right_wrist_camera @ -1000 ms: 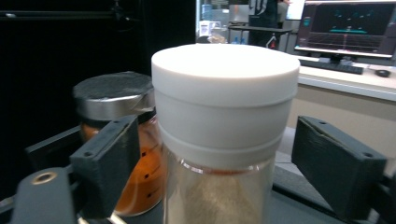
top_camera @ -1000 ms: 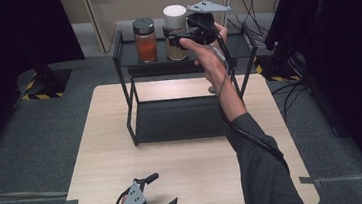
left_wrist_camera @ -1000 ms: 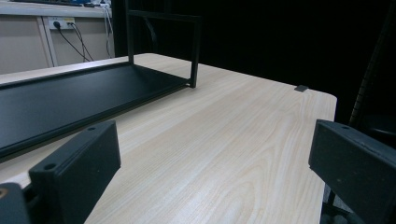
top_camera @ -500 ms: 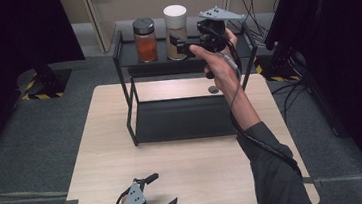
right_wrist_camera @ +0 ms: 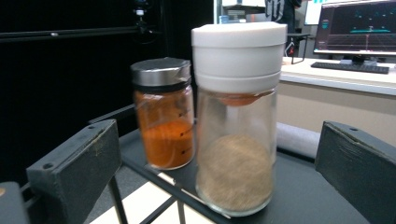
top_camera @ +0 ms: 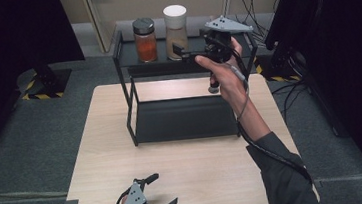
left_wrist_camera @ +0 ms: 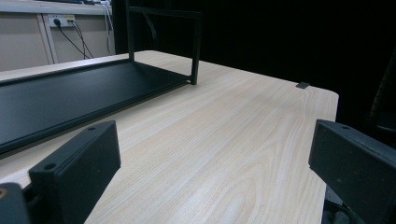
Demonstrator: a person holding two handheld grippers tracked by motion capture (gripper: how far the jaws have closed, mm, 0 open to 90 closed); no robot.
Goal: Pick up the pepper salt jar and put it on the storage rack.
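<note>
surface: pale wood table (top_camera: 186, 182) on grey carpet, dark curtains at both sides, beige wall with sockets at the far end
rack: black two-level metal shelf (top_camera: 134, 111) standing on the far half of the table
white-lid jar: glass jar with white cap (top_camera: 176, 29), brownish powder low inside, standing upright on the top shelf, right of the other jar; in the right gripper view (right_wrist_camera: 237, 116) it sits dead ahead between the jaws, no pad touching it
orange jar: glass jar with metal lid (top_camera: 145, 39), orange powder, upright on the top shelf, just beside and left of the white-lid jar; farther off in the right gripper view (right_wrist_camera: 163, 114)
right gripper: (top_camera: 180, 52) held level at top-shelf height, right of the white-lid jar, pointing at it; jaws have just been opening and now stand spread wide, nothing pinched, jar framed in the gap but clear of both
left gripper: (top_camera: 160, 192) resting low at the near left edge of the table, jaws spread, nothing between them; its own view looks across bare wood toward the rack's lower shelf (left_wrist_camera: 70, 100)
done (judged): both jars look placed on the top shelf, white-lid jar appears freshly let go
left (judged): right gripper to back off clear of the jar; table bare otherwise, so little or nothing more to shelve
risk (judged): jaw could clip the white-lid jar on the way out, it stands near the shelf's front edge
</note>
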